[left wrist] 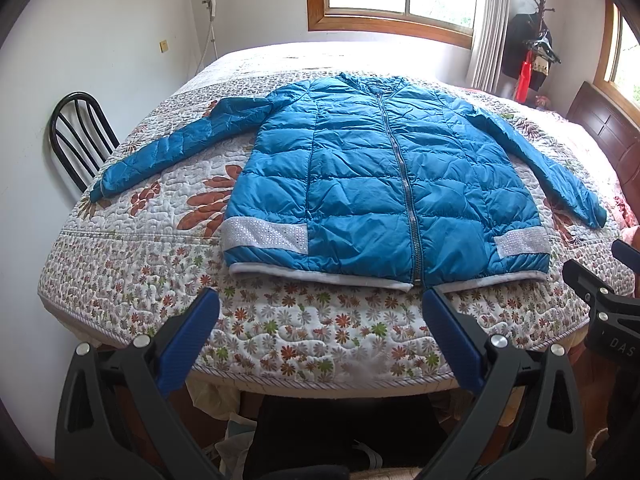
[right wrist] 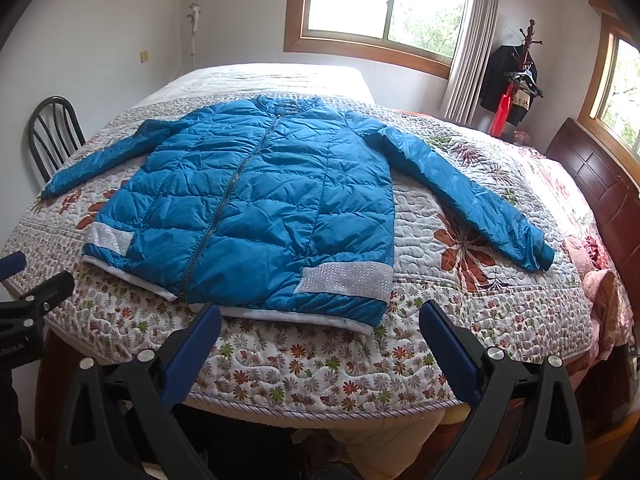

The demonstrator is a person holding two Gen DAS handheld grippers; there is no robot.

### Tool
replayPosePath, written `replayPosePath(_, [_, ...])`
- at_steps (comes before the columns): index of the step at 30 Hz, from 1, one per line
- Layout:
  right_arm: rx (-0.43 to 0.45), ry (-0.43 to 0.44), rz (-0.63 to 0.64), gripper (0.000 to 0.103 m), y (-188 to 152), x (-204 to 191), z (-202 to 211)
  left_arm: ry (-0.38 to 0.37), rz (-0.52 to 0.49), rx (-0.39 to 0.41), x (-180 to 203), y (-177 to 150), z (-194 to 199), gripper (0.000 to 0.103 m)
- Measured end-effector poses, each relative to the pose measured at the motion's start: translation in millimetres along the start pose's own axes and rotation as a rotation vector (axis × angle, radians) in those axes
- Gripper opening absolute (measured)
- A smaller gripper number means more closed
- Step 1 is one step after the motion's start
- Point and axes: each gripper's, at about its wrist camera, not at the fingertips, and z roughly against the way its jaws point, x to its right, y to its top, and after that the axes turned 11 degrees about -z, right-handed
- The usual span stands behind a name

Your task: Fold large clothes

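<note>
A blue puffer jacket [left wrist: 372, 176] lies flat and zipped, front up, on the floral quilted bed [left wrist: 132, 280], both sleeves spread outward, hem toward me. It also shows in the right wrist view [right wrist: 260, 208]. My left gripper [left wrist: 320, 300] is open and empty, hovering over the bed's near edge just short of the hem. My right gripper [right wrist: 320, 314] is open and empty, near the hem's right corner. The right gripper also shows at the right edge of the left wrist view [left wrist: 600, 280], and the left gripper at the left edge of the right wrist view [right wrist: 28, 292].
A black metal chair [left wrist: 80, 136] stands left of the bed. A dark wooden headboard [right wrist: 600, 184] is on the right. A coat rack [left wrist: 536, 44] with hanging clothes stands by the window. Pink bedding [right wrist: 608, 292] bunches at the right bed edge.
</note>
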Motion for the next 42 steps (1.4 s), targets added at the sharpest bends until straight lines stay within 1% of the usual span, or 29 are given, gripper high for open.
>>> replayPosePath(42, [0.000,0.005,-0.003,0.099,0.0,2.4,-0.5,-0.002,-0.003,0.001,1.9,-1.1,-1.7,0.100])
